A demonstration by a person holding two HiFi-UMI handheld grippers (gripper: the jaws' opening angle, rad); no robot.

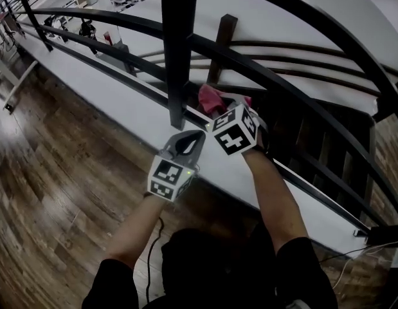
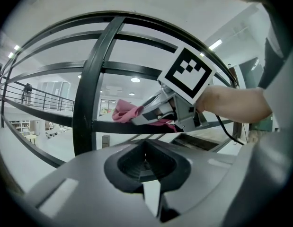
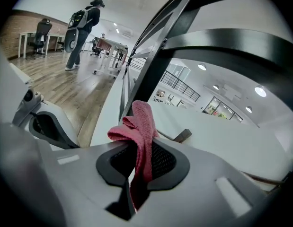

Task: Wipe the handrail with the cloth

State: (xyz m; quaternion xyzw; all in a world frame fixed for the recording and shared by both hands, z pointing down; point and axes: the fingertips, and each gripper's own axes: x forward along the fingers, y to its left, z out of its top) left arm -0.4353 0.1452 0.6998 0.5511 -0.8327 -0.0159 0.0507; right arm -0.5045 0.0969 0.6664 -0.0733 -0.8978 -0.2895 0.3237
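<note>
Currently the right gripper's (image 3: 136,174) fingers (image 3: 171,164) pinch a pink woven cloth (image 3: 142,122), which dragging along the black metal handrail (image 2: 103,126) could tug free.

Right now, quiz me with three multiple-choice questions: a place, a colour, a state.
1. Where is the cloth? A. In the right hand-held gripper, at the railing. B. In a bucket. C. In a sink.
2. Its colour? A. Blue. B. Pinkish red. C. White.
3. The right hand-held gripper's jaws? A. Wide apart, empty. B. Closed on the cloth. C. Out of view.
1 A: the head view shows it at a rail bar. 2 B: every view shows that colour. 3 B: the right gripper view shows cloth pinched between them.
</note>
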